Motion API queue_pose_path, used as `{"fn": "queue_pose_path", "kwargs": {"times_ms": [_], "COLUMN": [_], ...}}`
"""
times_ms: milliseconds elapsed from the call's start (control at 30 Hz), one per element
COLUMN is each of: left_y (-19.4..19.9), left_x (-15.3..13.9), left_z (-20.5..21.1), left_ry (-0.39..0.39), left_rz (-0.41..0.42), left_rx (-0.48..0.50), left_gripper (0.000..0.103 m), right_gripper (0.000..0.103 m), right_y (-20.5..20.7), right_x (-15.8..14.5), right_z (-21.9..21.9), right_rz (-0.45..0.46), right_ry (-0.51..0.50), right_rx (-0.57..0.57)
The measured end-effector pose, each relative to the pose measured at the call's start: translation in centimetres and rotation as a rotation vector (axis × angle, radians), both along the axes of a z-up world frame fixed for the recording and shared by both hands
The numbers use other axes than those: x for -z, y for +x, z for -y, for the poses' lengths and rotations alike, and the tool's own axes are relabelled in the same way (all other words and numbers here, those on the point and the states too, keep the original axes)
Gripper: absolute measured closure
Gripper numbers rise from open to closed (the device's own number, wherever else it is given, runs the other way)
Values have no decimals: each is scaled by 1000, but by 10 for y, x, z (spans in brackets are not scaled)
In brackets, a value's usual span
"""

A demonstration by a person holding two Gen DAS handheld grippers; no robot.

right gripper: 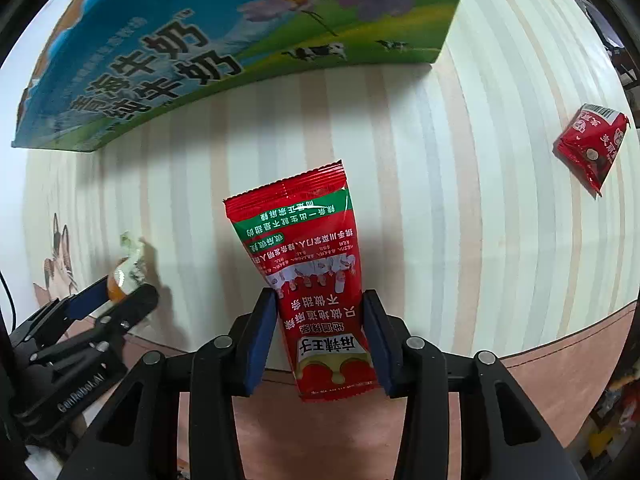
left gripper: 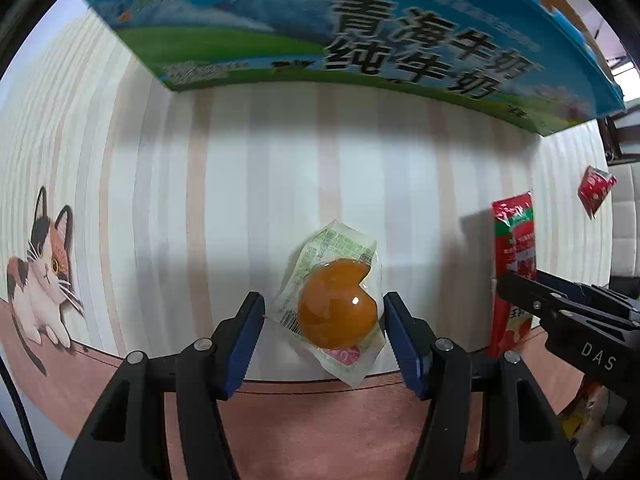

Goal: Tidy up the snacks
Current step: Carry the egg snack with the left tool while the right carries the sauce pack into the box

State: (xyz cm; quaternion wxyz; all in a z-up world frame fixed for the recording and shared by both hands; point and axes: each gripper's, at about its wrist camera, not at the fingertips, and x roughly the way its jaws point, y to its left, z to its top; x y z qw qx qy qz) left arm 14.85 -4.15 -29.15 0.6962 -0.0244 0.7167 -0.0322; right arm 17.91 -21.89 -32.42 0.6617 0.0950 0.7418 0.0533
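1. The left tool [left gripper: 324, 320] has its two blue-padded fingers on either side of a clear packet with an orange sweet [left gripper: 338, 312] inside. The right pad touches the wrapper; the left pad sits just at its edge. The packet appears lifted off the bench [left gripper: 240, 168], though I cannot tell for sure.
2. The right tool [right gripper: 320, 336] is closed on the lower part of a long red snack packet [right gripper: 312, 272], one pad pressed on each side. The packet stands up and tilts away toward the box.
3. A blue and green milk box [left gripper: 320, 32] stands at the far side of the striped bench.
4. A small red packet [right gripper: 592, 146] lies alone on the bench, well off to the right.
5. A printed cat [left gripper: 40, 280] marks the bench cover at the left.
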Motion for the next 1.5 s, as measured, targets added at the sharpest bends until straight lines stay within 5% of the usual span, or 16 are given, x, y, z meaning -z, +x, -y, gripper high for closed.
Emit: {"fn": "queue_pose_path", "kwargs": {"times_ms": [800,1133,1500], "left_y": [46,67,141], "left_x": [-154,-180,-192], "left_z": [41,32,45], "left_ry": [-90,-218,-228], "left_rz": [151,186,228], "left_rx": [23,-5,11], "left_gripper": [45,45,45], "right_gripper": [59,59,59], "right_y": [4,14,84], "right_x": [-100,-158,-202], "right_z": [57,67,74], "right_rz": [121,219,342], "right_ry": [154,239,273], "right_rx": [36,70,127]}}
